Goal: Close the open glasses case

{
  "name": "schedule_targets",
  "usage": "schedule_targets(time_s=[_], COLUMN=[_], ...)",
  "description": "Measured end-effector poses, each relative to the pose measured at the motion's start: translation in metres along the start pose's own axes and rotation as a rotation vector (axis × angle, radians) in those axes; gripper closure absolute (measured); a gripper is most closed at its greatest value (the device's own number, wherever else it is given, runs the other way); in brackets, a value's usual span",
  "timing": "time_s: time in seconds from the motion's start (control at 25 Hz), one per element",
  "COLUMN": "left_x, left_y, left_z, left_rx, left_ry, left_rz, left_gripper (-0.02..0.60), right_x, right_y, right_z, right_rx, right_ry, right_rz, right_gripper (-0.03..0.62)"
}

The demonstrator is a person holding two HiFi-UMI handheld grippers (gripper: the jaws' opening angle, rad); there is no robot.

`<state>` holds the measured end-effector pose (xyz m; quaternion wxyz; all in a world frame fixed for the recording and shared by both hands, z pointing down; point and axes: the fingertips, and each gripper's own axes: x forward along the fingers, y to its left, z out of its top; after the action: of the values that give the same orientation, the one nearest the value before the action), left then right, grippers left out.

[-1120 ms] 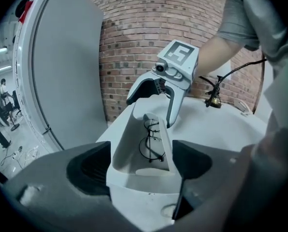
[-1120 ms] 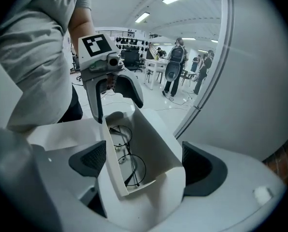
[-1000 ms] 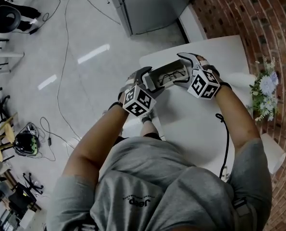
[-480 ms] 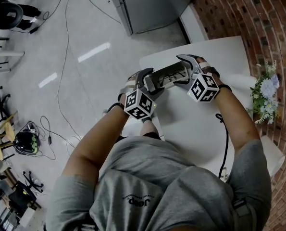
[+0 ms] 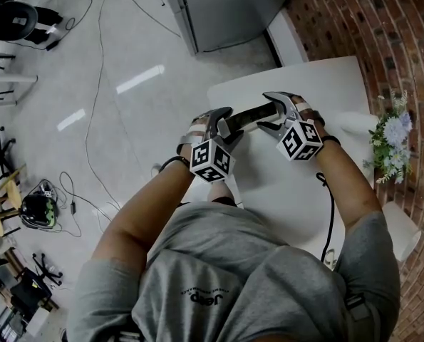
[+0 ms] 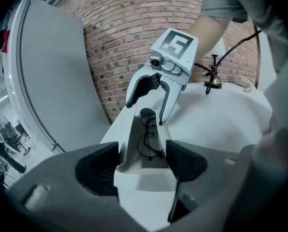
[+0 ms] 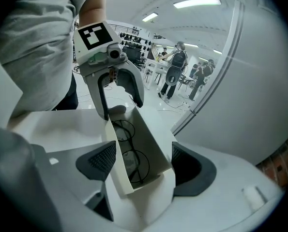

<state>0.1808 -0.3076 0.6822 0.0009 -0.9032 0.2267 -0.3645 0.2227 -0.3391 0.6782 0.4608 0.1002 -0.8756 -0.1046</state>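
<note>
A white glasses case (image 5: 251, 115) lies on the white table (image 5: 297, 184) with the grippers at its two ends. My left gripper (image 5: 222, 125) straddles the near-left end and my right gripper (image 5: 274, 112) the far-right end. In the left gripper view the case (image 6: 144, 129) runs away from my left gripper (image 6: 141, 164), its pads touching both long walls, with dark-rimmed glasses (image 6: 147, 140) inside. In the right gripper view my right gripper (image 7: 139, 163) squeezes the tilted lid (image 7: 113, 163) toward the base (image 7: 151, 139); the glasses (image 7: 130, 157) show in the narrowed gap. Both pairs of jaws are closing on the case.
A bunch of flowers (image 5: 391, 137) stands at the table's right edge by the brick wall (image 5: 383, 34). A black cable (image 5: 331, 205) trails over the table near my right arm. A grey cabinet (image 5: 226, 9) stands beyond the table. The table's left edge drops to the floor.
The case's lid has folded over: from above the wide open case with glasses showing has become a narrow dark strip. Both grippers' jaws have closed in; the hands hardly shifted.
</note>
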Motion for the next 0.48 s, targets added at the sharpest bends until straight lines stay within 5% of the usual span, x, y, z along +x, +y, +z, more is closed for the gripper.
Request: schedule_targets(time_s=[0.48], left_x=[-0.002], left_y=[-0.004], left_z=[0.002], left_rx=[0.044], left_ry=[0.027], left_rz=[0.021], left_gripper=[0.335], right_x=[-0.004], right_y=[0.018], right_z=[-0.006], right_rx=[-0.019], right_ry=[0.035], right_rz=[0.032], right_gripper=[0.241])
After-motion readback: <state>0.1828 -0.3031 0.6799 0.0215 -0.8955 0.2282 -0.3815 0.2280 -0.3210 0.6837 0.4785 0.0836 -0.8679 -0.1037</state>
